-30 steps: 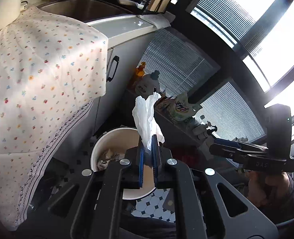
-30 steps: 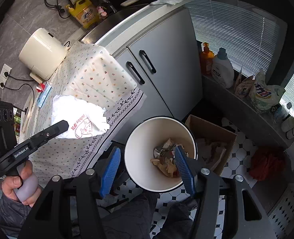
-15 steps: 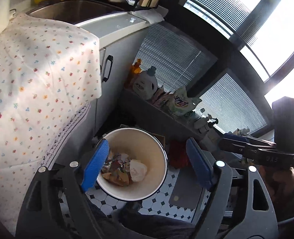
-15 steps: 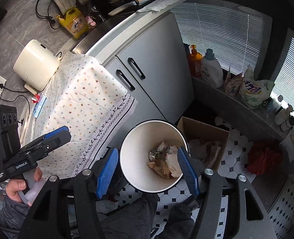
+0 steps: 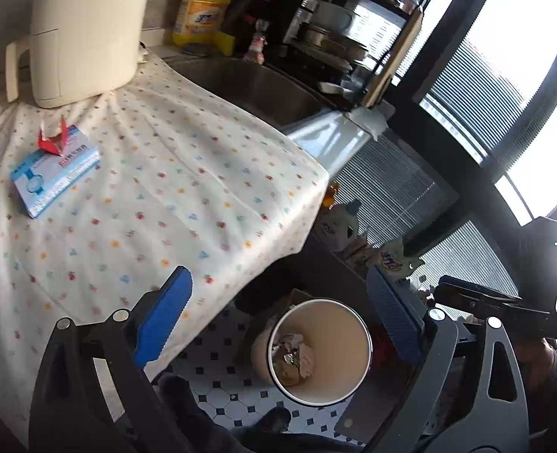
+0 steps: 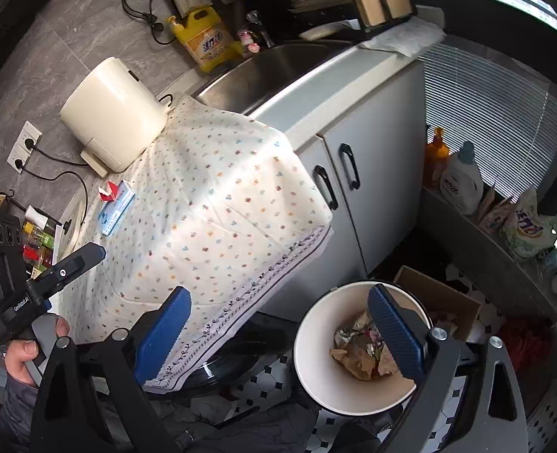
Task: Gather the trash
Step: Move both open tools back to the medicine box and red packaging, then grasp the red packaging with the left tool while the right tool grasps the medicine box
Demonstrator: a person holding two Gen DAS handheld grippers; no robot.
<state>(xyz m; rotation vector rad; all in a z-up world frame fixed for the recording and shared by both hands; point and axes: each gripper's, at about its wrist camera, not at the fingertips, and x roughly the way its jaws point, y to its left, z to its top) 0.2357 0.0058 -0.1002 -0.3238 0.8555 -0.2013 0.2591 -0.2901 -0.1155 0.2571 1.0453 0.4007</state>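
One waste bin (image 5: 318, 351), white-walled and round, stood on the tiled floor (image 5: 221, 389) at about 5 o'clock in the left wrist view, holding one heap of crumpled trash (image 5: 293, 355) of paper and foil at its bottom. One cardboard box (image 6: 440, 302) sat just beside the bin. One surface draped in a dotted cloth (image 5: 157, 196) carried one blue carton (image 5: 53, 173) at 9 o'clock, one red scrap (image 5: 53, 137) touching it, and one cream appliance (image 5: 85, 26) at 11 o'clock. One yellow detergent jug (image 5: 202, 7) stood near one sink (image 5: 248, 83).

Two claws were counted. The left claw (image 5: 278, 317) pointed steeply downward, its jaws having just been opening and now wide, nothing between them. The right claw (image 6: 278, 324) was likewise angled down above the bin's rim, jaws having just been opening to wide, nothing gripped. One hand (image 6: 25, 351) held the left claw's handle at 8 o'clock in the right wrist view.
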